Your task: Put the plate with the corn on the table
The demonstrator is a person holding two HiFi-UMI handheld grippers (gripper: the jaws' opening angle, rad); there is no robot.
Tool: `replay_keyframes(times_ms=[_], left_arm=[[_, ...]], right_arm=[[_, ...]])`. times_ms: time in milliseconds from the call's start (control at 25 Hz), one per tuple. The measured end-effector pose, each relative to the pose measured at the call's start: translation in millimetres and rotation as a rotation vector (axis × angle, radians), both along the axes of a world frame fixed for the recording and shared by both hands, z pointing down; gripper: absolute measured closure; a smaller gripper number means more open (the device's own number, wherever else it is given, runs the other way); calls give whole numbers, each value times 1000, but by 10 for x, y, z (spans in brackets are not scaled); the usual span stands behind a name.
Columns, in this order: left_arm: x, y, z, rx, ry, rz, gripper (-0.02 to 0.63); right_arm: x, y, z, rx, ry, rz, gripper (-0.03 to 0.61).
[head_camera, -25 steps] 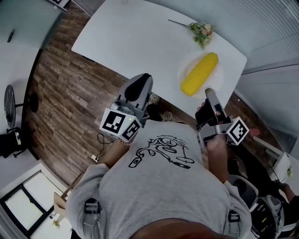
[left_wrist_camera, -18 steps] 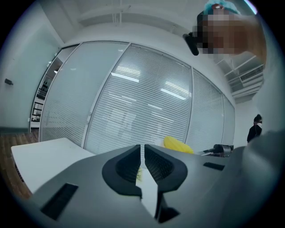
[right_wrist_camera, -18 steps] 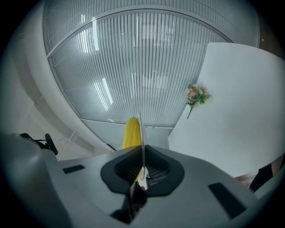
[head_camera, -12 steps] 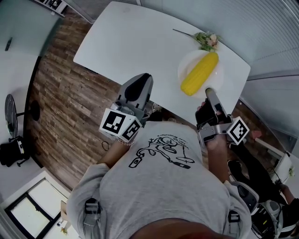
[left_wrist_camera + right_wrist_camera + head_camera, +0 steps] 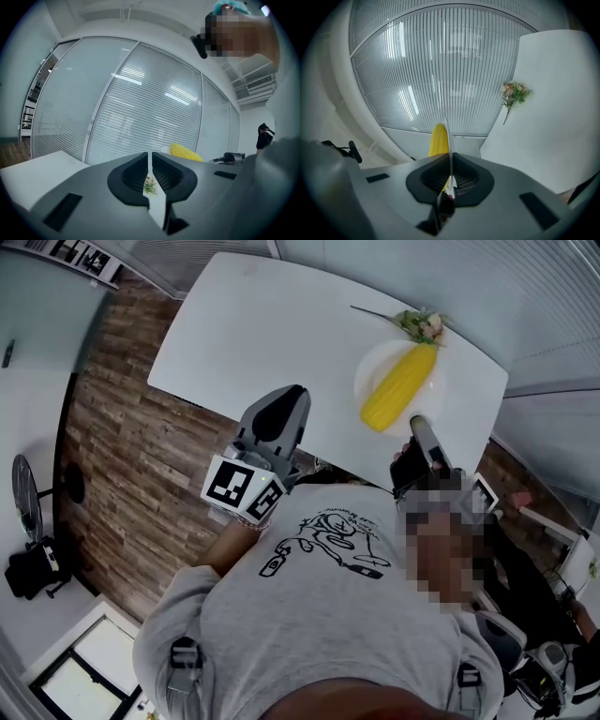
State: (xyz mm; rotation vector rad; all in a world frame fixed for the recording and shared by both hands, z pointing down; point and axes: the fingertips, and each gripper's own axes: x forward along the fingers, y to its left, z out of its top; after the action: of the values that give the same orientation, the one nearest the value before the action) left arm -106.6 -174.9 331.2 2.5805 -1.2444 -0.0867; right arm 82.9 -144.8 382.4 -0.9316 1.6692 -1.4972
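A yellow corn cob lies on a white plate over the right end of the white table. My right gripper is shut on the plate's near rim. In the right gripper view the plate shows edge-on as a thin white line between the jaws, with the corn to its left. My left gripper hangs at the table's near edge, shut with nothing in it. The left gripper view shows the corn just past its jaws.
A small flower sprig lies on the table just beyond the plate, also seen as the sprig in the right gripper view. Glass walls with blinds stand behind the table. Wooden floor lies to the left.
Both grippers and the plate have moved forward over the table. The plate is now closer to the flower sprig. The grip on the rim is unchanged.
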Motion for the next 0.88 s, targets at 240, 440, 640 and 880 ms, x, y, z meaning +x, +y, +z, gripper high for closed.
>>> replay_keyframes(times_ms=[240,440,640,880], left_arm=[[57,-134,-12,12,0,23,574],[149,-153,24,-1,17,19,574],[232,-125,56,-11,16,34,574],[240,-79,53,-6,7,37,574]], right_arm=[[-10,-50,30,0,-5,10,561],[81,-83,126,-4,7,0,561],[137,-80,221,-9,14,-7,560],[180,-67,374,-13,7,-9,561]])
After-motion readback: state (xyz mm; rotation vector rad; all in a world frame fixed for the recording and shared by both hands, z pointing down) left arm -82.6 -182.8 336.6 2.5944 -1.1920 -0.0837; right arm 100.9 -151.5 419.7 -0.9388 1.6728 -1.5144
